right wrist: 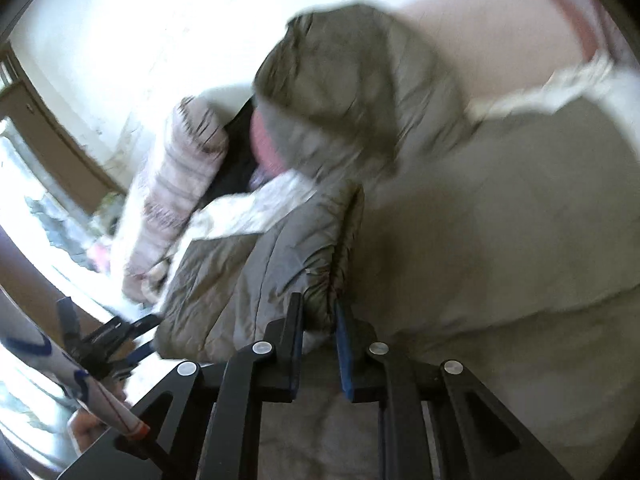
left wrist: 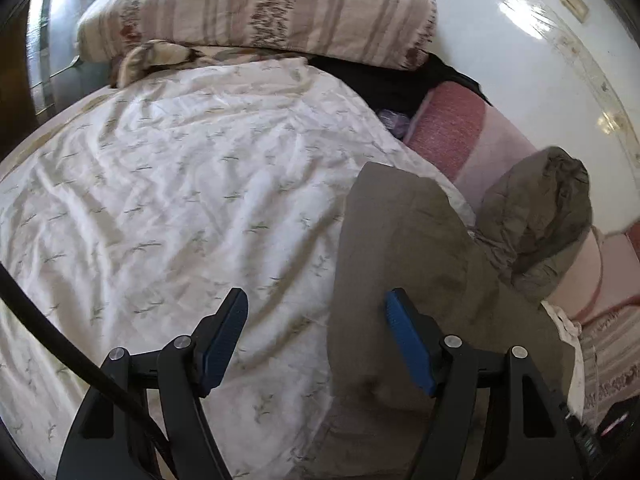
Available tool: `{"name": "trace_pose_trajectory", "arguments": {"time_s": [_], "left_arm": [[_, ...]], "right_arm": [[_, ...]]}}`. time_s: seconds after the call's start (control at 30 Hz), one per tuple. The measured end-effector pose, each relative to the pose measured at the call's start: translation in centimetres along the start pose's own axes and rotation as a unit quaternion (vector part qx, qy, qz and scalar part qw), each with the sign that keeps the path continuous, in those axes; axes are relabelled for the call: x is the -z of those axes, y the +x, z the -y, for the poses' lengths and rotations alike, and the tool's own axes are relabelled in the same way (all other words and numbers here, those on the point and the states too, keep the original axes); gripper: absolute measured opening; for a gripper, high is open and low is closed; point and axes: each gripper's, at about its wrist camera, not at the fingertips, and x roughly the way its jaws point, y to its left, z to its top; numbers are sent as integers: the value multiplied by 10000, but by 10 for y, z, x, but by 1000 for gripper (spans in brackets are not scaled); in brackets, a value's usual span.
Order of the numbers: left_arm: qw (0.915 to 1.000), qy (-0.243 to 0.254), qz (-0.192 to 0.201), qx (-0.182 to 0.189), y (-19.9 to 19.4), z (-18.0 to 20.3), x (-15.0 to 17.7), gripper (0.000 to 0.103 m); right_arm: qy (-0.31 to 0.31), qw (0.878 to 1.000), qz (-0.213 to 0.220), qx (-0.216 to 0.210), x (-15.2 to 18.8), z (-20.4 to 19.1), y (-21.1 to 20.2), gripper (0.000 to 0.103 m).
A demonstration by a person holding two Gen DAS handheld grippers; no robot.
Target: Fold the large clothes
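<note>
We saw the olive-grey padded hooded jacket (left wrist: 404, 256) lying along the right edge of the white sprigged bedsheet (left wrist: 168, 184), its long axis running away from us and the hood end farthest. Its lower part was cut off by the frame. The right-wrist view was blurred, but the right gripper (right wrist: 318, 320) seemed clamped on a gathered cuff. The left gripper (left wrist: 314, 316) stood open over the jacket's edge, holding nothing.

We see an olive-grey hooded jacket (left wrist: 404, 248); a white bedsheet (left wrist: 180, 184) sprigged with small green leaves; a beige pillow (left wrist: 256, 8) striped brown; blue pads (left wrist: 222, 344) on black grippers.
</note>
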Motion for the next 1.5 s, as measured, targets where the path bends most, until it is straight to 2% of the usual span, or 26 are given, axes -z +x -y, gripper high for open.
{"name": "trace_pose_trajectory", "arguments": {"time_s": [0.1, 0.23, 0.43, 0.53, 0.7, 0.87, 1.17, 1.27, 1.37, 1.5], "left_arm": [[9985, 447, -243, 192, 17, 25, 11, 76], [9936, 1054, -398, 90, 39, 62, 33, 76], [9883, 1440, -425, 261, 43, 90, 51, 76], [9868, 1511, -439, 385, 41, 95, 54, 76], [9857, 1559, -630, 73, 57, 92, 61, 76], [9858, 1410, -911, -37, 74, 81, 63, 84], [9823, 1655, -860, -192, 77, 85, 68, 87], [9824, 1674, -802, -182, 74, 85, 68, 87], [9824, 1756, -613, -185, 64, 90, 66, 87], [9823, 1872, -115, -40, 40, 99, 60, 87]], "right_arm": [[-78, 9983, 151, 563, -13, 9, -14, 16], [-136, 9912, 198, 1302, -26, 20, -23, 16], [-74, 9713, 286, 2359, -36, 44, -34, 16], [85, 9646, 223, 2625, -36, 60, -33, 16], [270, 9617, 19, 2727, -32, 74, -26, 16], [338, 9577, -173, 2852, -28, 85, -14, 17], [454, 9556, -319, 2893, -19, 99, -2, 18], [393, 9532, -304, 2982, -21, 97, -4, 23], [484, 9503, -213, 3070, -26, 91, -15, 37], [360, 9444, 431, 3239, -36, 74, -45, 38]]}}
